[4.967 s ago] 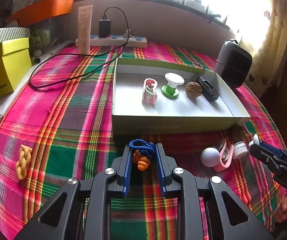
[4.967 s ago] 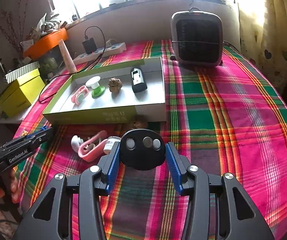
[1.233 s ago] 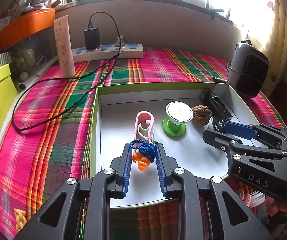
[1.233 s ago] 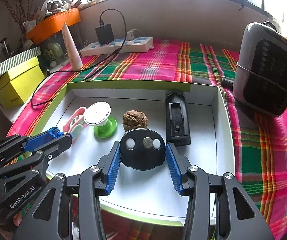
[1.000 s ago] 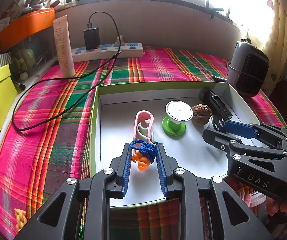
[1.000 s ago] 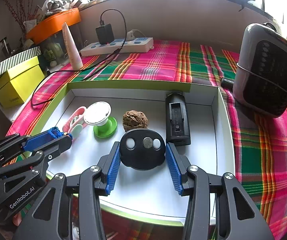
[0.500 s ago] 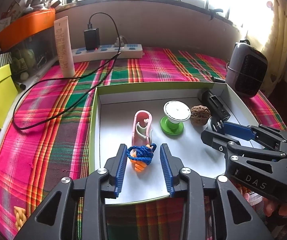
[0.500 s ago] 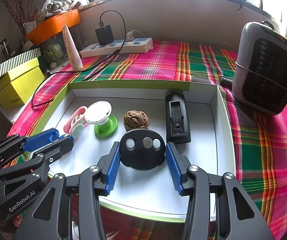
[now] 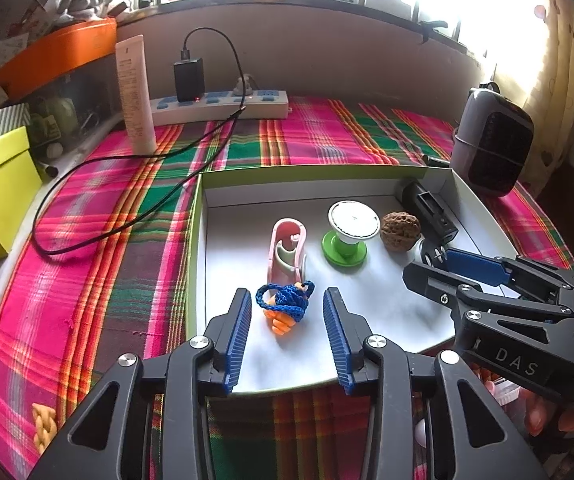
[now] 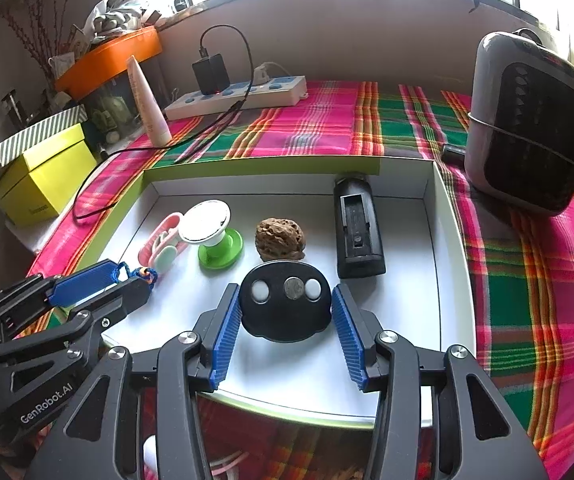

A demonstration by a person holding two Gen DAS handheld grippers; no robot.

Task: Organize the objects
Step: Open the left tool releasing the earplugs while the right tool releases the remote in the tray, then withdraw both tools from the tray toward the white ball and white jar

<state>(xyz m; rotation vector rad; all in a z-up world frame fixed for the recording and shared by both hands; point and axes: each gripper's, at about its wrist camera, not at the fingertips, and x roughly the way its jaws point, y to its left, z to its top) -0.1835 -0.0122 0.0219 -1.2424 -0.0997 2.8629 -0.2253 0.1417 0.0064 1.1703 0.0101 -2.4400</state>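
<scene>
Over the white tray point(image 9: 367, 364) at the centre of both frames, my left gripper point(image 9: 287, 312) had just been opening, its jaws released either side of the orange earplugs on a blue cord point(image 9: 285, 308), which lay on the tray floor at lower centre, apart from both pads. My right gripper point(image 10: 287, 312) framed the black oval disc point(image 10: 285, 300); its left pad touched the disc while the right showed a slight gap, so I could not tell if it gripped.

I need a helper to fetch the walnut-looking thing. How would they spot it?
Look in the shallow white tray on the plaid cloth. The walnut sits between a green-footed spool and a black block, the only brown, wrinkled, rounded lump there.
</scene>
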